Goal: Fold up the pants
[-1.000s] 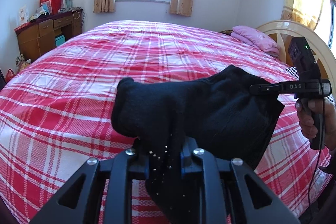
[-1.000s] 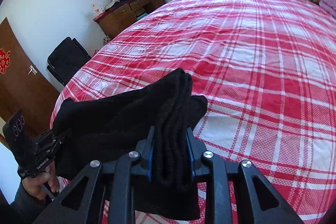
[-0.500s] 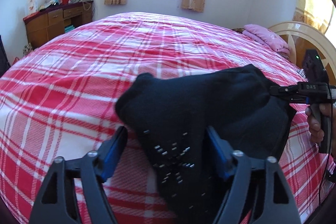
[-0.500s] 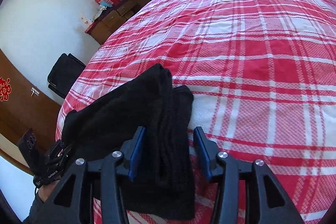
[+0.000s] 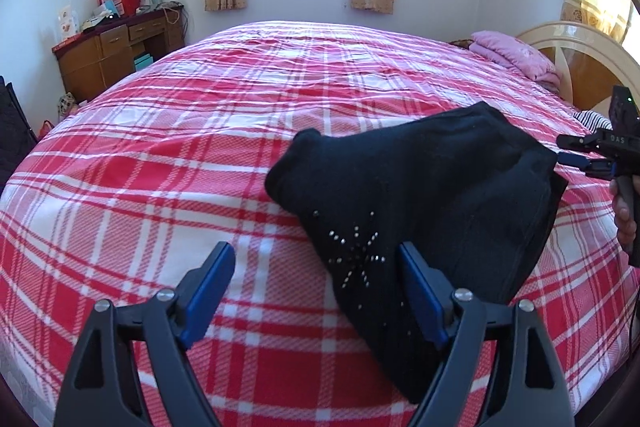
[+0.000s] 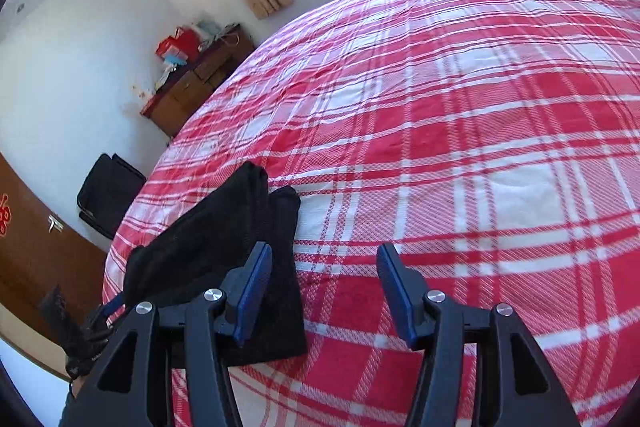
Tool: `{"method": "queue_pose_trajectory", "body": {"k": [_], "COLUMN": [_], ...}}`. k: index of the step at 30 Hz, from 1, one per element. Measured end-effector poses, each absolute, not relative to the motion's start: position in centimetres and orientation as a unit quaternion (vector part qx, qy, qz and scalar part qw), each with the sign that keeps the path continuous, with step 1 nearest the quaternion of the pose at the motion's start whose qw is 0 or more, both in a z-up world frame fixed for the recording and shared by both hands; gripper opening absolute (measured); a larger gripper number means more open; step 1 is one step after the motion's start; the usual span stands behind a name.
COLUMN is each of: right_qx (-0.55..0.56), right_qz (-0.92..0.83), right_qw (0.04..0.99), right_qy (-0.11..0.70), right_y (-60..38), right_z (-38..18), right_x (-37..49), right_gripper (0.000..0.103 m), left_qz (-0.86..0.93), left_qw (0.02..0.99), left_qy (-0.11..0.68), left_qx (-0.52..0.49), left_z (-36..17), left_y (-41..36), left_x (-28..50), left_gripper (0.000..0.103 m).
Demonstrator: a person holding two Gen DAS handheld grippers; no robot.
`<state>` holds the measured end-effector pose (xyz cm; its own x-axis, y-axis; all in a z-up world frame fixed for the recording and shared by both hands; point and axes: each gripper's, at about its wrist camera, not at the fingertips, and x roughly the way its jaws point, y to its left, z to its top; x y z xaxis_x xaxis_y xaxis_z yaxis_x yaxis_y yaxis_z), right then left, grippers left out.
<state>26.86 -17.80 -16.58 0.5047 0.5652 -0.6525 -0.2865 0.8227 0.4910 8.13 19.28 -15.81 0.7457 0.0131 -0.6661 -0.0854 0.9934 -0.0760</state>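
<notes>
The black pants [image 5: 424, 203] lie folded in a compact bundle on the red plaid bed [image 5: 200, 155], with a small studded star pattern facing me. My left gripper [image 5: 316, 279] is open and empty, its right finger beside the bundle's near edge. In the right wrist view the pants [image 6: 224, 247] lie at the lower left, near the bed's edge. My right gripper [image 6: 324, 287] is open and empty, its left finger over the bundle's edge. The right gripper also shows in the left wrist view [image 5: 576, 151], just off the bundle's right side.
A pink folded blanket [image 5: 516, 55] and a cream headboard [image 5: 580, 55] are at the far right. A wooden desk [image 5: 116, 55] with red bags stands by the left wall. A black chair [image 6: 108, 195] and a brown door [image 6: 32, 267] are beyond the bed's edge.
Both grippers opened and let go of the pants, which now rest on the bed. Both grippers have drawn back and sideways from the bundle.
</notes>
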Motion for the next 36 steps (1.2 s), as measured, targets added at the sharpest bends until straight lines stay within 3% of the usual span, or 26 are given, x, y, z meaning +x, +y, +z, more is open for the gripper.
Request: {"method": "queue_pose_trajectory", "body": {"k": [7, 11, 15, 27, 36], "right_qx": [0.157, 0.150, 0.141, -0.005, -0.035], "right_qz": [0.232, 0.225, 0.220, 0.216, 0.206], "right_qw": [0.873, 0.885, 0.895, 0.935, 0.946], "right_qy": [0.399, 0.378, 0.361, 0.281, 0.247], "right_y": [-18.8, -18.6, -18.4, -14.2, -13.9], "right_z": [-13.7, -11.9, -10.4, -5.8, -4.2], "right_x": [21.8, 18.2, 14.5, 6.0, 3.5], "right_gripper": [0.057, 0.057, 0.057, 0.063, 0.064], "left_qz": [0.023, 0.016, -0.002, -0.045, -0.049], "left_qw": [0.939, 0.947, 0.956, 0.968, 0.970], "left_qy": [0.338, 0.316, 0.290, 0.244, 0.234], "left_qx": [-0.060, -0.047, -0.056, -0.043, -0.040], "left_z": [-13.1, -11.2, -9.3, -6.2, -5.7], "left_y": [19.2, 18.2, 17.1, 13.7, 12.9], "left_x": [5.8, 4.2, 2.8, 0.3, -0.5], "left_gripper": [0.085, 0.094, 0.094, 0.100, 0.101]}}
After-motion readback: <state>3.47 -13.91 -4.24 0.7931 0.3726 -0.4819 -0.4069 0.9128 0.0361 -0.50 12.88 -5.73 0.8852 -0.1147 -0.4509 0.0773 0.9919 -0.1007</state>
